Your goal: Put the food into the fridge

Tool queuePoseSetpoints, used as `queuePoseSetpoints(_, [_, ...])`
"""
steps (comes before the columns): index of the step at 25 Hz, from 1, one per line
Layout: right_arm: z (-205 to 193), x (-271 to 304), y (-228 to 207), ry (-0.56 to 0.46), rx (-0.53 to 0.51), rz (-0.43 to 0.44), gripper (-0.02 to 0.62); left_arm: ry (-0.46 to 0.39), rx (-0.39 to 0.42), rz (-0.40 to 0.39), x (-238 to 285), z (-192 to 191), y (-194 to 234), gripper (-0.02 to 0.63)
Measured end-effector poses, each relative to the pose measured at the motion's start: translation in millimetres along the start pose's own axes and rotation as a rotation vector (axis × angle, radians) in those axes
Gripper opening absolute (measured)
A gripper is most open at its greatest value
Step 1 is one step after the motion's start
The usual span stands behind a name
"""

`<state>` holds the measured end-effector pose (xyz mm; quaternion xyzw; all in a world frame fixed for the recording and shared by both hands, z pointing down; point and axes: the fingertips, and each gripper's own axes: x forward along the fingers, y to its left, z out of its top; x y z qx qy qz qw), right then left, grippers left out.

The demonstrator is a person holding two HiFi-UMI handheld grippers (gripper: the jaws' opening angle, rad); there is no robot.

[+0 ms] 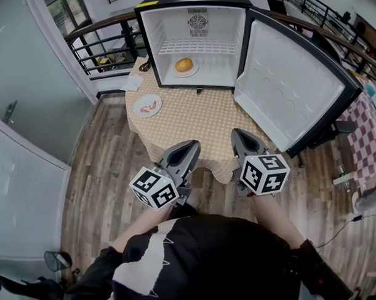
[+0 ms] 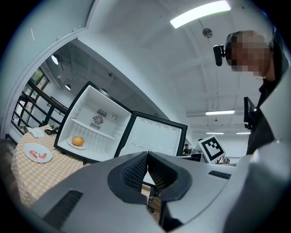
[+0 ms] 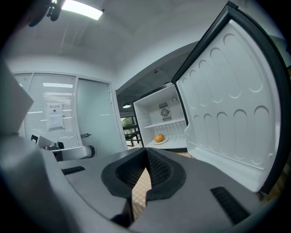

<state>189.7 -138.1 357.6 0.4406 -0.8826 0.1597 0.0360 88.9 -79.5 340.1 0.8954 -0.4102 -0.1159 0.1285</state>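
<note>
Both the left tool (image 1: 189, 146) and the right tool (image 1: 240, 135) had their jaws pressed together on nothing, held level near the tabletop's (image 1: 198, 125) front edge. The pink food on its plate (image 1: 147, 105) lay outside, left of the fridge (image 1: 159, 47) and close to the cloth's left edge. A shove rather than a lift would likely have slid it off, and a tilted grip on the rim could have spilled it. The open door (image 1: 289, 76) stood out just right of the right tool, easy to knock. Inside, the orange food (image 1: 184, 65) took the middle of the floor under the shelf, leaving room only at its sides. Bare cloth lay open between the tools and the fridge.
</note>
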Motion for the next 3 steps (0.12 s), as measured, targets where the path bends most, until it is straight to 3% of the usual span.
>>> queuePoseSetpoints(3, [-1.7,-1.5,0.7,0.003,-0.004,0.003,0.017,-0.002,0.002,-0.002,0.4,-0.4,-1.8,0.012])
